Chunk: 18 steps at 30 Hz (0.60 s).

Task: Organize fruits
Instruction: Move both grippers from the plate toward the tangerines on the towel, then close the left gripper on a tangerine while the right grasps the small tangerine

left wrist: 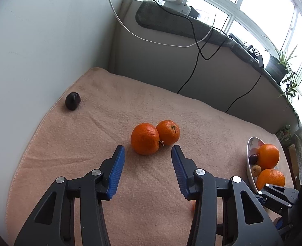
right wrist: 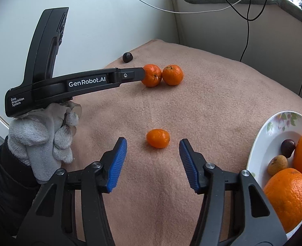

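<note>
Fruits lie mid-frame: paired tangerines (left wrist: 155, 137) ahead of spread, empty left gripper (left wrist: 147, 153); small kumquat (right wrist: 158, 138) before spread, empty right gripper (right wrist: 153, 145). Risk: closing jaws may nudge round fruit away.

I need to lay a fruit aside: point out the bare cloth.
Free: the cloth between the paired oranges and plate; also between dark fruit and oranges. Crowded: the plate, and around the small orange.
</note>
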Each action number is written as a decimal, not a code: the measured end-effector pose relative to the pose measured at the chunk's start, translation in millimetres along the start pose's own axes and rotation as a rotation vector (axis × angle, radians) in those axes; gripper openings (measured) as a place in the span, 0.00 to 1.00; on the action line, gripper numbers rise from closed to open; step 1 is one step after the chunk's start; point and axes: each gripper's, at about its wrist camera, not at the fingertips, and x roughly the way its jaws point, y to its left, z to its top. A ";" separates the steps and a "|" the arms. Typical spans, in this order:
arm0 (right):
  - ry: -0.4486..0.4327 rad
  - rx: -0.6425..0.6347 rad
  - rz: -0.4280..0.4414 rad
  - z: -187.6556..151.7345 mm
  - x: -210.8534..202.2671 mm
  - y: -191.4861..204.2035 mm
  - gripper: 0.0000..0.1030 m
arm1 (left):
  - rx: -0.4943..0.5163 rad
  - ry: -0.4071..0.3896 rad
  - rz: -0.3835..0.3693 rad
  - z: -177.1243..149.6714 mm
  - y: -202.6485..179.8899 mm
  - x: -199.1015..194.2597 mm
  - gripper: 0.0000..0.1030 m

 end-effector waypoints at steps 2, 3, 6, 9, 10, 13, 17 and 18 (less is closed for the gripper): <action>0.007 -0.004 -0.005 1.1 6.8 -0.4 0.53 | -0.002 0.006 -0.002 2.2 0.9 4.9 0.44; 0.012 -0.006 -0.008 1.4 9.6 -0.4 0.51 | -0.004 0.009 -0.003 2.9 1.5 7.0 0.43; 0.027 -0.007 -0.015 2.3 16.9 0.0 0.48 | -0.009 0.017 -0.009 5.5 2.9 13.4 0.43; 0.037 -0.007 -0.018 3.6 23.9 0.2 0.48 | -0.011 0.024 -0.006 6.8 2.9 18.4 0.42; 0.040 -0.009 -0.021 3.7 25.9 0.5 0.47 | -0.016 0.025 -0.006 6.5 4.1 19.4 0.42; 0.048 -0.011 -0.024 4.5 31.7 1.1 0.43 | -0.024 0.029 -0.013 7.9 5.9 22.1 0.42; 0.053 -0.017 -0.032 4.3 37.2 2.9 0.42 | -0.026 0.034 -0.015 9.0 7.5 26.3 0.38; 0.053 -0.021 -0.035 2.9 37.5 4.1 0.42 | -0.028 0.038 -0.018 8.8 8.0 27.6 0.35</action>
